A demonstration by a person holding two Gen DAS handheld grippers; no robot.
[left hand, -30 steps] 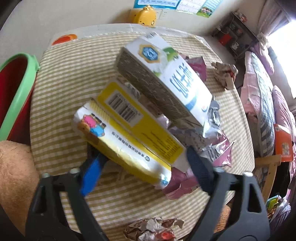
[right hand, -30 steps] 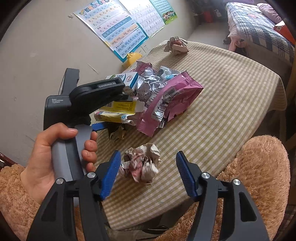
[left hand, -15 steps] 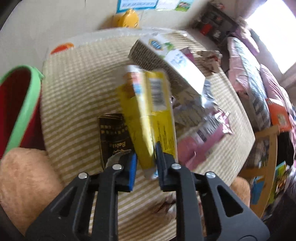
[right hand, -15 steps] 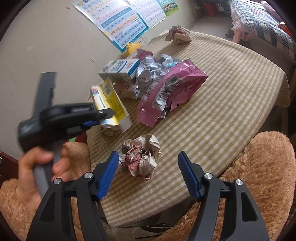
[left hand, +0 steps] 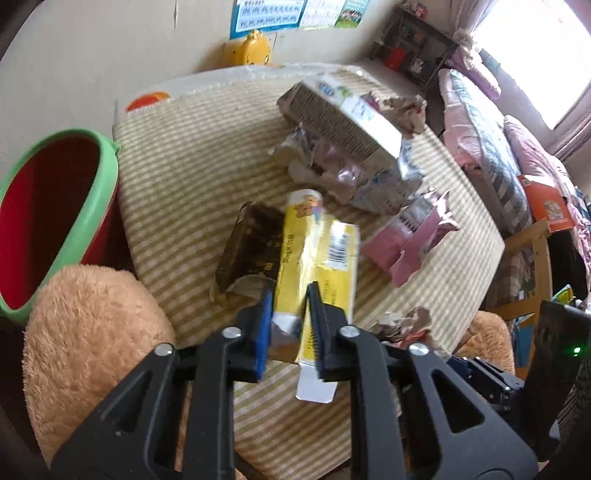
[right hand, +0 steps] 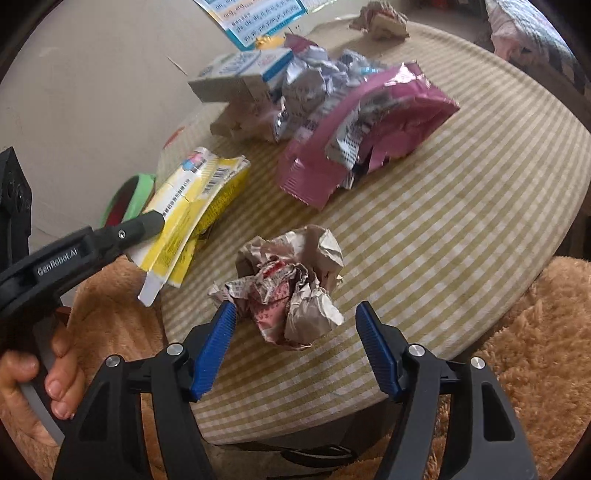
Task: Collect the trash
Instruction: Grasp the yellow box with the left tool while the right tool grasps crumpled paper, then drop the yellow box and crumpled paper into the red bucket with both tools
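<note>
At the far left, beside the table edge, stands a red bin [left hand: 48,218] with a green rim, its mouth open and unobstructed. A tan plush seat [left hand: 92,332] fills the gap between the bin and the near edge of the table [left hand: 177,155], which carries a checked cloth. The left portion of the cloth, toward the wall, is bare and gives clear passage toward the bin.

The left gripper [left hand: 290,325] has a flattened yellow carton [left hand: 314,254] between its jaws, which are narrow and opening slightly; the pads press on the carton's lower end, and the carton is lifted clear of the cloth. A dark wrapper [left hand: 251,247] lies on the cloth just left of the carton.

Further right, a white-and-blue box [left hand: 340,118] rests tilted on crumpled foil wrappers [left hand: 369,177]. A pink bag [right hand: 369,133] lies beside that heap. Another paper ball [right hand: 380,22] sits near the far edge of the table.

The right gripper [right hand: 295,332] stands wide apart and grips nothing. A crumpled paper ball [right hand: 291,284] sits between its blue fingers [right hand: 214,347], close to the near edge of the table; whether the left finger touches the paper cannot be determined. The cloth to the right of the ball is bare out to the rim.
</note>
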